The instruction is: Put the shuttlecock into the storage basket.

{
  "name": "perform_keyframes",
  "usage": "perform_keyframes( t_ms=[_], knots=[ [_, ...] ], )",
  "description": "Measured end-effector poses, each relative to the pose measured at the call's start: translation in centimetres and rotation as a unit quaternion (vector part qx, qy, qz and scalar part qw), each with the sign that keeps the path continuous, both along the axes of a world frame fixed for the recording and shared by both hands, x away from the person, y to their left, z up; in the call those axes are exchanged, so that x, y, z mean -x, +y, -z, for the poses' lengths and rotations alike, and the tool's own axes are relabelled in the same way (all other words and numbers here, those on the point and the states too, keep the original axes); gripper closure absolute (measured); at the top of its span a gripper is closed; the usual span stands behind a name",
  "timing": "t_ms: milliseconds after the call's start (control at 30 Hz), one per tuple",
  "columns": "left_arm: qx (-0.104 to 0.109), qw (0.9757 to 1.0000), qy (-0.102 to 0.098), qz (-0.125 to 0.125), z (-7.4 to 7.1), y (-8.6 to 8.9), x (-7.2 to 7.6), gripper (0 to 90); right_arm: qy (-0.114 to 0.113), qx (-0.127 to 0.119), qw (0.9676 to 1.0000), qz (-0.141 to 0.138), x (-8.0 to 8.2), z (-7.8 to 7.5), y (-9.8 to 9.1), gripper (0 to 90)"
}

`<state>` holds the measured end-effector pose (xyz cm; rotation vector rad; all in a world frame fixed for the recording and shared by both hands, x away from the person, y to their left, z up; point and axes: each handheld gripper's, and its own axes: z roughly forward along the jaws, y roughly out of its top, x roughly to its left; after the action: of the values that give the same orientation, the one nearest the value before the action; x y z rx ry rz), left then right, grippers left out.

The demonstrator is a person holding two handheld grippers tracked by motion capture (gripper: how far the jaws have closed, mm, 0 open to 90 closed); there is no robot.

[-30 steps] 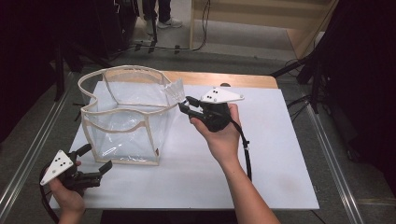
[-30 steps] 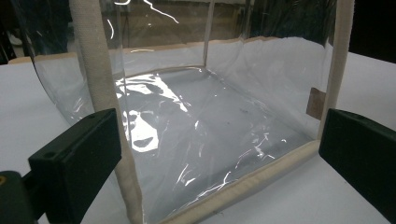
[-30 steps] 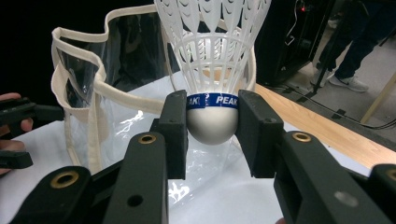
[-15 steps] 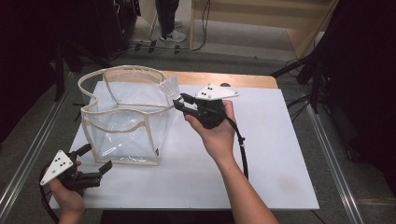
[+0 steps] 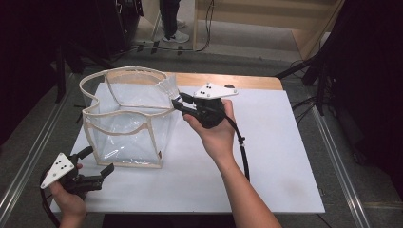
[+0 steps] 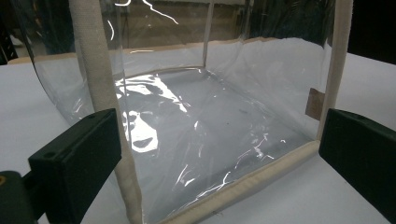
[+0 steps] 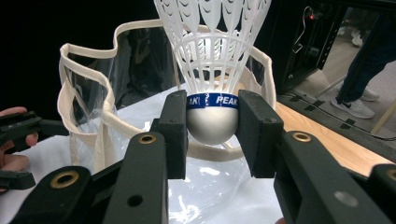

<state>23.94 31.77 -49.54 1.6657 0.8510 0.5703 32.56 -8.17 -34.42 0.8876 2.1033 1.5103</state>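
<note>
Shuttlecock: white plastic shuttlecock [image 7: 211,70] with a grey rounded cork base and a blue band reading PEAK, held at the rim of the bag, toward the bench's far edge; skirt away from the claw.
Right gripper [image 7: 211,122]: its 2 black jaws pinch the cork base from both sides (skirt free above them).
Bag: clear plastic bag with cream fabric trim [image 5: 126,124], standing open on the white bench [image 5: 280,161] near its left edge.
Left gripper [image 6: 219,154]: jaws spread wide, low at the bench's near left corner, facing the bag's near bottom edge, holding nothing.
</note>
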Motion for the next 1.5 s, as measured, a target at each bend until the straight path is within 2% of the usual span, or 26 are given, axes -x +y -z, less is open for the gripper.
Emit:
perform_keyframes(
  t_ms=[367, 433, 500, 533, 567, 600, 700, 767, 867, 1133, 1300, 1500],
  knots=[
    [0.001, 1.0, 0.0, 0.0, 0.0, 0.0, 0.0, 0.0, 0.009, 0.0, 1.0, -0.004, -0.8, 0.2, 0.5, 62.8],
    [0.001, 1.0, 0.0, 0.0, 0.0, 0.0, 0.0, 0.0, 0.015, -0.002, 0.9999, -0.006, -1.0, 0.2, 0.5, 62.7],
    [0.001, 1.0, 0.0, 0.0, 0.0, 0.0, 0.0, 0.0, 0.027, -0.015, 0.9994, -0.018, -1.2, 0.4, 0.4, 61.3],
    [0.002, 1.0, -0.001, -0.001, 0.0, 0.0, 0.0, 0.0, 0.026, -0.014, 0.9993, -0.021, -1.2, 0.4, 0.4, 49.4],
    [0.002, 1.0, -0.001, -0.001, 0.0, 0.0, 0.0, 0.0, 0.024, -0.012, 0.9996, -0.011, -1.1, 0.4, 0.4, 34.0],
    [0.001, 1.0, -0.001, -0.001, 0.0, 0.0, 0.0, 0.0, 0.021, -0.012, 0.9997, -0.003, -1.0, 0.4, 0.4, 25.0],
    [0.001, 1.0, -0.001, 0.0, 0.0, 0.0, 0.0, 0.0, 0.021, -0.023, 0.9995, -0.003, -0.8, 0.4, -0.1, 10.5],
    [0.002, 1.0, 0.0, -0.001, 0.0, 0.0, 0.0, 0.0, 0.016, -0.021, 0.9995, -0.02, -0.6, 0.6, -0.7, 7.5],
    [0.0, 1.0, 0.0, 0.0, 0.0, 0.0, 0.0, 0.0, 0.016, -0.018, 0.9995, -0.021, -0.4, 1.0, -1.5, 0.0],
    [-0.001, 1.0, 0.0, 0.0, 0.0, 0.0, 0.0, 0.0, 0.005, -0.007, 0.9999, -0.009, 0.6, 2.8, -3.5, 0.0],
    [0.001, 1.0, 0.0, -0.001, 0.0, 0.0, 0.0, 0.0, 0.005, -0.008, 0.9999, -0.011, 1.0, 3.9, -4.8, 0.0],
    [0.002, 1.0, 0.0, -0.001, 0.0, 0.0, 0.0, 0.0, 0.011, -0.005, 0.9999, 0.002, 1.6, 5.2, -6.2, 0.0]
  ],
)
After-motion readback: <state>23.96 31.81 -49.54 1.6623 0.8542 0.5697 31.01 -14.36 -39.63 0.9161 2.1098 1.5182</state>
